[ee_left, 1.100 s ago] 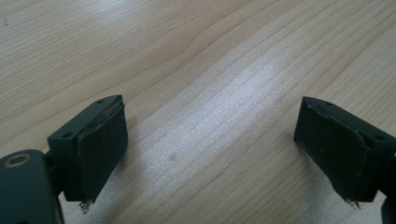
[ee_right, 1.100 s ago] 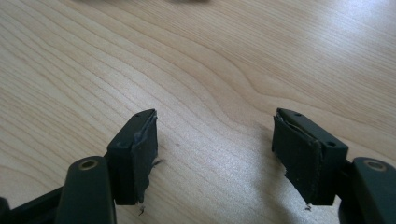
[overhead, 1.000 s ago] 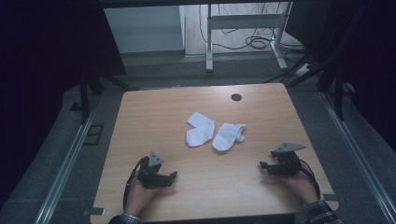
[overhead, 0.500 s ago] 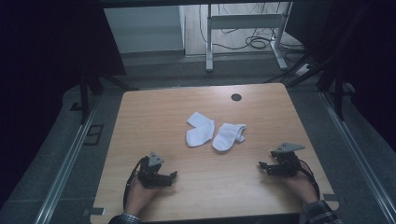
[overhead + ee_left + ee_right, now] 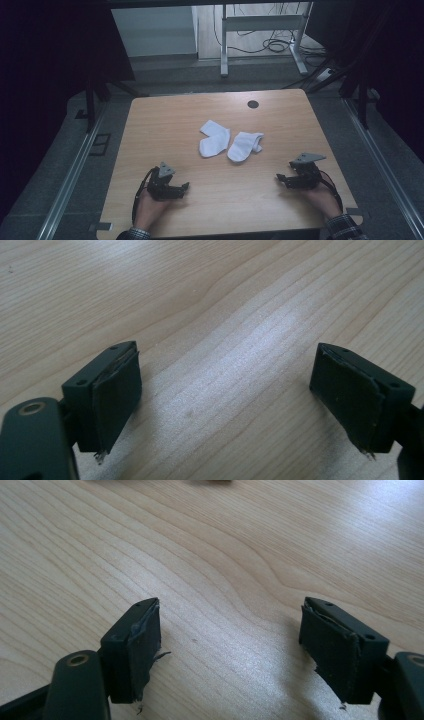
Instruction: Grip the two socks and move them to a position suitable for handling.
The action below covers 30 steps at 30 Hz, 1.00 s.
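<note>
Between open tongs [image 5: 184,187] [image 5: 279,178], two white socks [image 5: 230,143].

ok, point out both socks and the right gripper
left sock [image 5: 215,140], high view, middle of its foot
right sock [image 5: 244,145], high view, middle of its foot
right gripper [image 5: 281,178], high view, between its open jaw tips

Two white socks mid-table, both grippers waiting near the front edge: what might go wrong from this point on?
1. The left sock and the right sock lie side by side, nearly touching, so a reach for one may drag or pinch the other.
2. The pads on the right gripper look frayed at the edges, as do those on the left gripper; thin fabric could slip from the fingers.
3. Both socks lie flat on the table, so the fingers may scrape wood.
</note>
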Available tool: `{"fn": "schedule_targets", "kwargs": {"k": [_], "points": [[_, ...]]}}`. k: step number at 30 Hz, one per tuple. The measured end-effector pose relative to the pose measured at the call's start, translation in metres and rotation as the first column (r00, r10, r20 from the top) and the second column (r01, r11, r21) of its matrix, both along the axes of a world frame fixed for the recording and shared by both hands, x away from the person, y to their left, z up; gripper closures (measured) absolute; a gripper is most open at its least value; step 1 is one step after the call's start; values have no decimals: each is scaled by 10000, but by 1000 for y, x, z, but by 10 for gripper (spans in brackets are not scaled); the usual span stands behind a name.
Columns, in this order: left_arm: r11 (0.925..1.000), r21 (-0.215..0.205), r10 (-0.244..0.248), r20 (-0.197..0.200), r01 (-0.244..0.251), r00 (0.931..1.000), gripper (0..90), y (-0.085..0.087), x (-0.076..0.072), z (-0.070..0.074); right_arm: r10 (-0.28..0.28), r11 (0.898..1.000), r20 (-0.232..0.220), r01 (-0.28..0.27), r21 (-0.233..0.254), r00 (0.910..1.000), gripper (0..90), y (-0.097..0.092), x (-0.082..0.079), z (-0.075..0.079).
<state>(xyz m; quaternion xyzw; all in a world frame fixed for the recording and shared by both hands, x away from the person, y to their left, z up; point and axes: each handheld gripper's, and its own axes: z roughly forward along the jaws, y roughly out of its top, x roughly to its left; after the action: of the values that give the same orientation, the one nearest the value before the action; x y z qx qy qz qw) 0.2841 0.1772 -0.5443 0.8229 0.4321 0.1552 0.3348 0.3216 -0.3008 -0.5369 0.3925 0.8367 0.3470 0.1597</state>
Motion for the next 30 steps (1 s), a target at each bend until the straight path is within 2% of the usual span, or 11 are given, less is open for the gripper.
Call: {"fn": "schedule_targets", "kwargs": {"k": [3,6,10,13,15,16,20,23,24,30], "points": [[10000,4,70,-18,-70,10000,153,0,0,0,57,10000,12,-57,12,10000,239,0,0,0],[9993,99,356,-179,-354,9992,224,-1,3,4,107,9999,27,-107,32,9999,227,0,0,-1],[9996,124,260,-341,-256,9991,274,-1,6,8,117,9999,34,-117,28,9999,215,0,0,-1],[9997,-232,116,-406,-125,9991,278,-3,8,13,90,9999,32,-90,59,10000,207,1,0,-1],[9987,-501,-59,-332,42,9994,313,-8,9,18,80,10000,51,-80,58,10000,204,1,0,-2],[9987,-501,-59,-332,42,9994,318,-8,9,18,80,10000,51,-80,58,10000,204,1,0,-2],[9929,-913,-767,16,765,9971,346,-27,12,31,51,10000,80,-51,73,10000,198,2,-1,-2],[9908,-947,-969,75,971,9953,372,-35,13,34,47,10000,83,-48,73,10000,196,2,-1,-2],[9874,-939,-1264,123,1270,9919,377,-44,16,37,46,10000,83,-47,80,10000,194,2,-1,-2],[9814,-805,-1730,198,1740,9847,444,-67,26,40,39,9999,102,-40,97,9999,188,2,-2,-2]]}}
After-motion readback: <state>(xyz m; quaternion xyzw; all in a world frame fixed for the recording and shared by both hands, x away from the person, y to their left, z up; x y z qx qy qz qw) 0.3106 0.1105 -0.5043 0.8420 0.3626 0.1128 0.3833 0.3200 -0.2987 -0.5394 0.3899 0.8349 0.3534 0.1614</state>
